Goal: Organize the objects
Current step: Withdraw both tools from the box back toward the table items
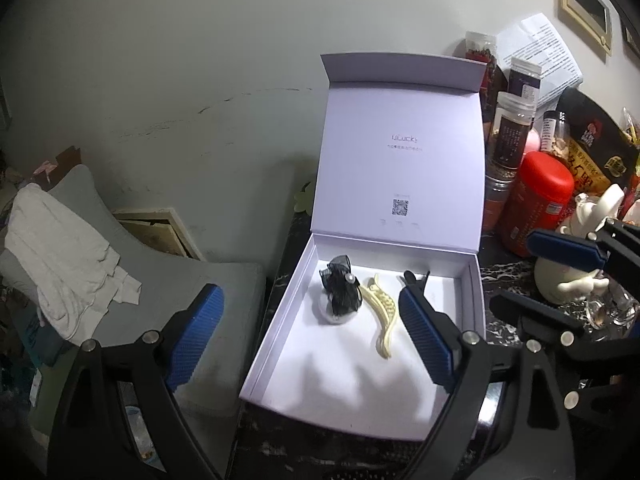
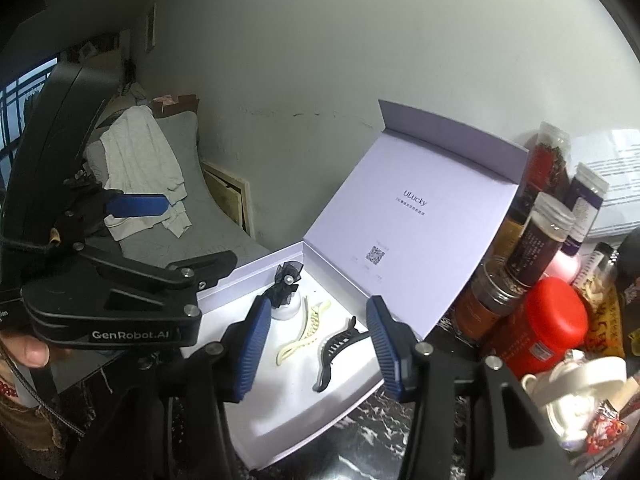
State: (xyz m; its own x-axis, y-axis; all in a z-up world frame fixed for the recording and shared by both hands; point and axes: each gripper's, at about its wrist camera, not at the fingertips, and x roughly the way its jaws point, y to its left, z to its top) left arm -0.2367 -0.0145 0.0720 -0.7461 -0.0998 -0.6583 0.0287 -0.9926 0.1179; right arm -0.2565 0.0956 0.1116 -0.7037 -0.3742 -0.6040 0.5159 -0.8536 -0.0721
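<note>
A white box (image 1: 280,320) (image 2: 248,276) stands open on the dark marble table, its lid (image 1: 400,160) (image 2: 420,216) upright. Inside lie a black mesh bow on a white base (image 1: 339,294) (image 2: 286,280), a cream hair claw clip (image 1: 382,316) (image 2: 306,330) and a black hair claw clip (image 2: 336,350), mostly hidden behind my left finger in the left wrist view. My left gripper (image 1: 310,340) is open and empty above the box front. My right gripper (image 2: 320,350) is open and empty just above the black clip.
Jars and bottles (image 1: 512,136) (image 2: 536,240), a red-lidded canister (image 1: 536,200) (image 2: 548,324) and a white rabbit figurine (image 1: 580,248) crowd the table right of the box. A grey cushion with a white cloth (image 1: 64,248) (image 2: 140,168) lies to the left, below the table.
</note>
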